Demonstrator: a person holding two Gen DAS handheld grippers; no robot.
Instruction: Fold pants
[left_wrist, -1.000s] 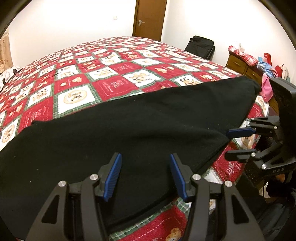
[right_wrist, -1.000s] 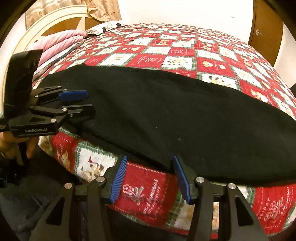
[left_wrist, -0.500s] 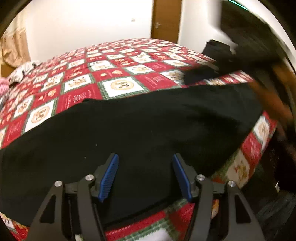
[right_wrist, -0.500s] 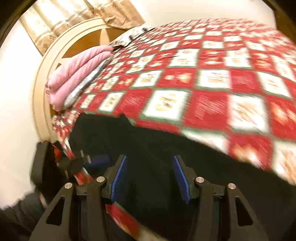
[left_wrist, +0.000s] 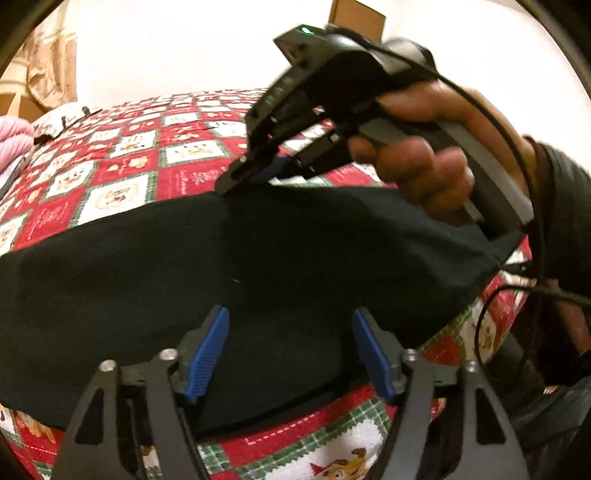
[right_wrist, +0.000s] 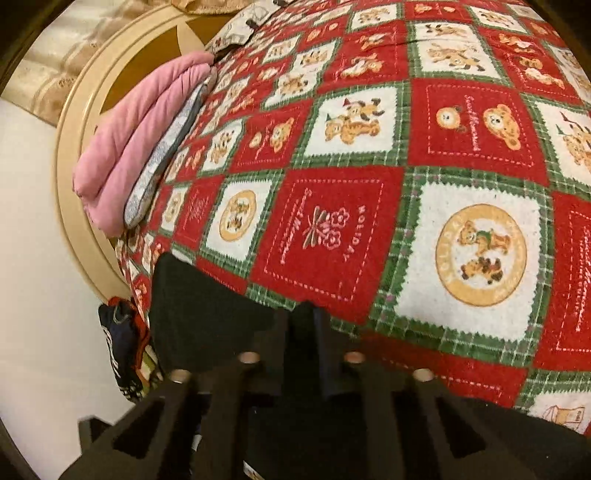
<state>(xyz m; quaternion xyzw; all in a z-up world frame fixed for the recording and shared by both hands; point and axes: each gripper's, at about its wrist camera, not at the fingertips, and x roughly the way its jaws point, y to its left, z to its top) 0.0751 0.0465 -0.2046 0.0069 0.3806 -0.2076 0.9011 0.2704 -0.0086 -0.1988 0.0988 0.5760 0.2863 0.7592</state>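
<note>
We see one pair of black pants (left_wrist: 258, 258) lying flat on the bed (left_wrist: 122, 173), long axis running left to right along the near edge. Our left gripper (left_wrist: 291, 347) hovers over the near hem, jaws opening, nothing between them. Our right gripper (left_wrist: 240, 177) is closing on the pants' far edge. The quilt beyond lies open.

The left gripper (left_wrist: 290, 349) has matte black fingers, ribbed blue pads (left_wrist: 207, 356) and silver screw heads (left_wrist: 168, 355) on its linkages. The right gripper (left_wrist: 236, 181), at 1 o'clock in the left wrist view, is black with a grey handle (left_wrist: 480, 173), a green light (left_wrist: 306, 30) on top and thin black cables (left_wrist: 532, 206). The person's right hand (left_wrist: 428, 162) emerges from a dark sleeve (left_wrist: 565, 221).
</note>
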